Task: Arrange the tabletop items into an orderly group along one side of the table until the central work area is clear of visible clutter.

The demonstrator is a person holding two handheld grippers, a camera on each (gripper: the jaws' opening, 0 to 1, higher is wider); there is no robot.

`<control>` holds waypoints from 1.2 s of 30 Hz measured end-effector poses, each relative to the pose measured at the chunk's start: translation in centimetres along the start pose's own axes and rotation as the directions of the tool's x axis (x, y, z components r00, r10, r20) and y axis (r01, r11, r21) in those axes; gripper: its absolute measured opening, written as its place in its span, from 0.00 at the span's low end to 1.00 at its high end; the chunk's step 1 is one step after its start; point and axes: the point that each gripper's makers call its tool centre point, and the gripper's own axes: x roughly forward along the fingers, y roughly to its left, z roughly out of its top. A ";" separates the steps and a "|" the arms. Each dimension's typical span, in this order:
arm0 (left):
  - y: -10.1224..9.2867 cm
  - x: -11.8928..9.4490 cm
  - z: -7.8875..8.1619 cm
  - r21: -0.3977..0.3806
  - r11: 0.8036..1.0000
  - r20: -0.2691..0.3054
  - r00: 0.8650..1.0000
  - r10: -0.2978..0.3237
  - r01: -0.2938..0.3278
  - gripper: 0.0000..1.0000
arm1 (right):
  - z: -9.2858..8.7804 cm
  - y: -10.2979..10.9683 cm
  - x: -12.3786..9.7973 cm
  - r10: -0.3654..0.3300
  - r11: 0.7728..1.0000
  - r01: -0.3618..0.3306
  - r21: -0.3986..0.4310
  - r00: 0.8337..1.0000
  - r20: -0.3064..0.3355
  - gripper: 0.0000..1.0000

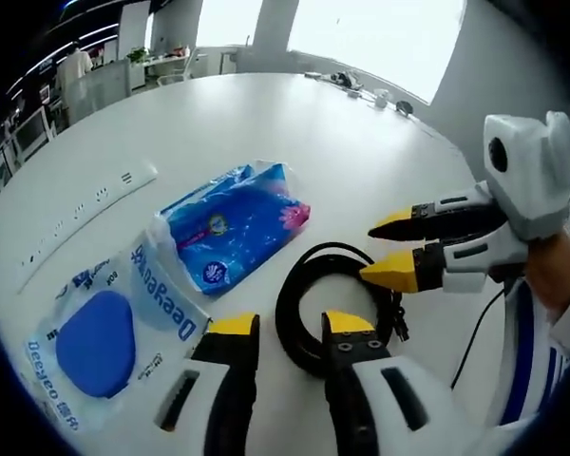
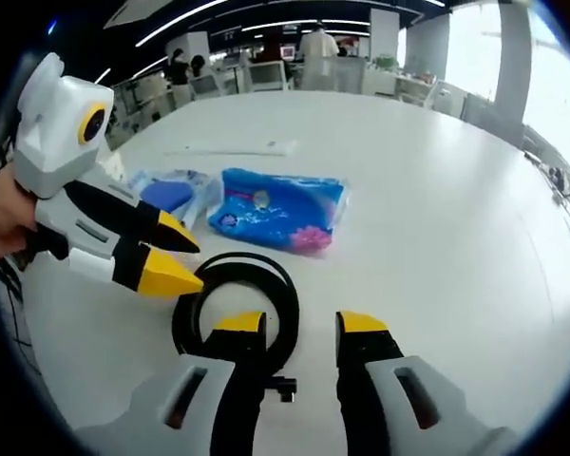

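A black coiled cable (image 1: 287, 285) (image 2: 277, 274) lies on the white round table (image 1: 294, 123) (image 2: 437, 190), just ahead of both grippers. My left gripper (image 1: 290, 325) (image 2: 196, 264) is open, its yellow tips at the coil's near edge. From the opposite side my right gripper (image 2: 300, 325) (image 1: 384, 249) also stands open over the coil, holding nothing. Beyond the cable lies a blue tissue pack (image 1: 237, 223) (image 2: 280, 209). Beside that rests a clear bag with a blue pad (image 1: 100, 337) (image 2: 166, 195) inside it. A white power strip (image 1: 85, 204) (image 2: 233, 149) lies farther off.
Small dark and white items (image 1: 366, 93) sit at the table's far edge by the window. A thin black cord (image 1: 475, 342) runs off the table near a person's sleeve. Office desks and people (image 2: 318, 43) stand in the background. Bare white tabletop spreads wide to the far side.
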 end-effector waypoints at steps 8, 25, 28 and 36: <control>-1.3 -0.6 1.0 -0.001 0.999 0.028 0.999 -0.034 0.034 0.36 | 0.6 0.1 -0.9 -0.007 1.000 0.007 0.004 1.000 0.018 0.29; -3.0 -3.8 2.4 0.033 0.996 0.089 0.992 -0.087 0.084 0.58 | 2.1 0.8 -3.0 -0.019 1.000 0.019 0.002 0.998 0.060 0.37; -2.7 -4.4 2.4 0.026 0.996 0.097 0.991 -0.087 0.085 0.62 | 2.4 1.0 -3.3 -0.019 1.000 0.020 -0.002 0.998 0.067 0.39; -1.9 -6.4 2.7 0.027 0.996 0.142 0.986 -0.086 0.083 0.69 | 3.0 1.8 -4.2 -0.018 1.000 0.018 -0.002 0.996 0.085 0.45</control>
